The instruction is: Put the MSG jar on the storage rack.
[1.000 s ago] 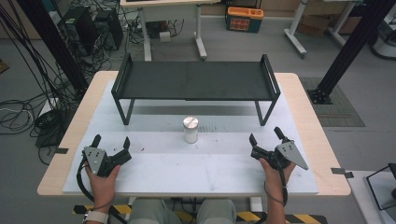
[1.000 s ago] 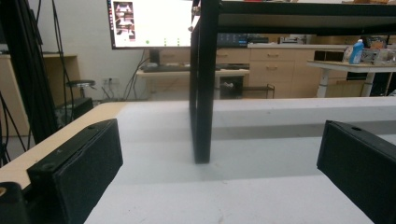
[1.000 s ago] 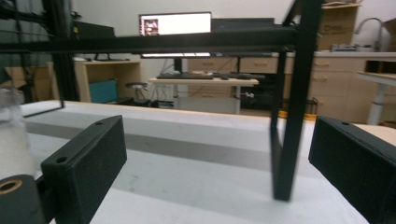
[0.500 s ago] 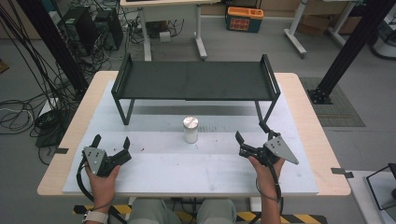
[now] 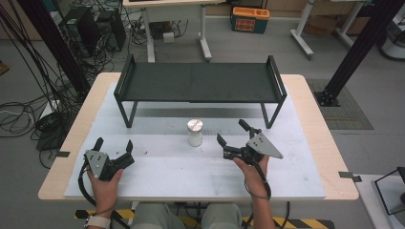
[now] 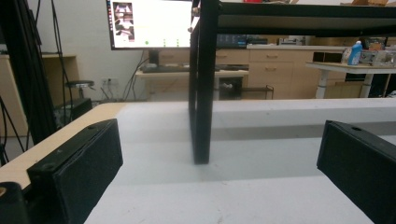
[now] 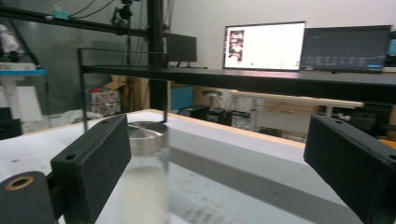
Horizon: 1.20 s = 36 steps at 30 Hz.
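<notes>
A small white jar with a metal lid (image 5: 195, 132) stands upright on the white mat in front of a black rack (image 5: 200, 82). My right gripper (image 5: 231, 131) is just right of the jar and points toward it. Its jaws have just been closing a little but stand open, with nothing between them. In the right gripper view (image 7: 224, 163) the jar (image 7: 147, 182) stands blurred just ahead, beside the left jaw. My left gripper (image 5: 113, 147) rests open at the near left of the mat. In the left gripper view (image 6: 219, 168) it faces a rack leg (image 6: 203, 93).
The rack spans the back of the white mat (image 5: 167, 169), its top shelf bare, and its legs (image 5: 267, 114) stand close behind the right gripper. The wooden table edge (image 5: 329, 157) runs round the mat. Cables and desks lie on the floor beyond.
The right gripper has moved left from the right side of the mat toward the jar and turned to face it. The left gripper and the jar have stayed put.
</notes>
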Each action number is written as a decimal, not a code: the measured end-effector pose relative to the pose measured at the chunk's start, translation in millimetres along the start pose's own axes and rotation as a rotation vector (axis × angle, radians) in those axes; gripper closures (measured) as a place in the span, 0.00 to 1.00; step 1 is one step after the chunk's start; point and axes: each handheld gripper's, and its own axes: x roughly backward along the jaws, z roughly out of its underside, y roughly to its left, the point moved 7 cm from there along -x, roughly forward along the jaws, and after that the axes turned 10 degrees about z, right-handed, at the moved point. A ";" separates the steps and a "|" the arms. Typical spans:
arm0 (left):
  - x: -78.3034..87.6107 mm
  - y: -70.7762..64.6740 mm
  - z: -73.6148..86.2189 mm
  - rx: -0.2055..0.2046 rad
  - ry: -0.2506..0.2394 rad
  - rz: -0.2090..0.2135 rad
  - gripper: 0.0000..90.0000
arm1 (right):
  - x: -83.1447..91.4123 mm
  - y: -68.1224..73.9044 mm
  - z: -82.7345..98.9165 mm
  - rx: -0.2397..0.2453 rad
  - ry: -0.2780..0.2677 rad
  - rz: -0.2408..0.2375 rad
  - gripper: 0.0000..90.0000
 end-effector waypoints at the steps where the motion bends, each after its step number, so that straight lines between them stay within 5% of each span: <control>1: 0.0 0.0 0.0 0.000 0.000 0.000 0.00 | -2.4 1.8 0.5 -0.001 0.001 -0.008 0.08; 13: 0.0 0.0 0.1 -0.001 -0.001 0.000 0.00 | -34.9 24.1 3.1 0.026 0.042 -0.098 0.10; 36: 0.1 0.0 0.1 -0.001 -0.001 0.000 0.00 | -68.5 36.2 22.1 -0.011 0.106 -0.141 0.13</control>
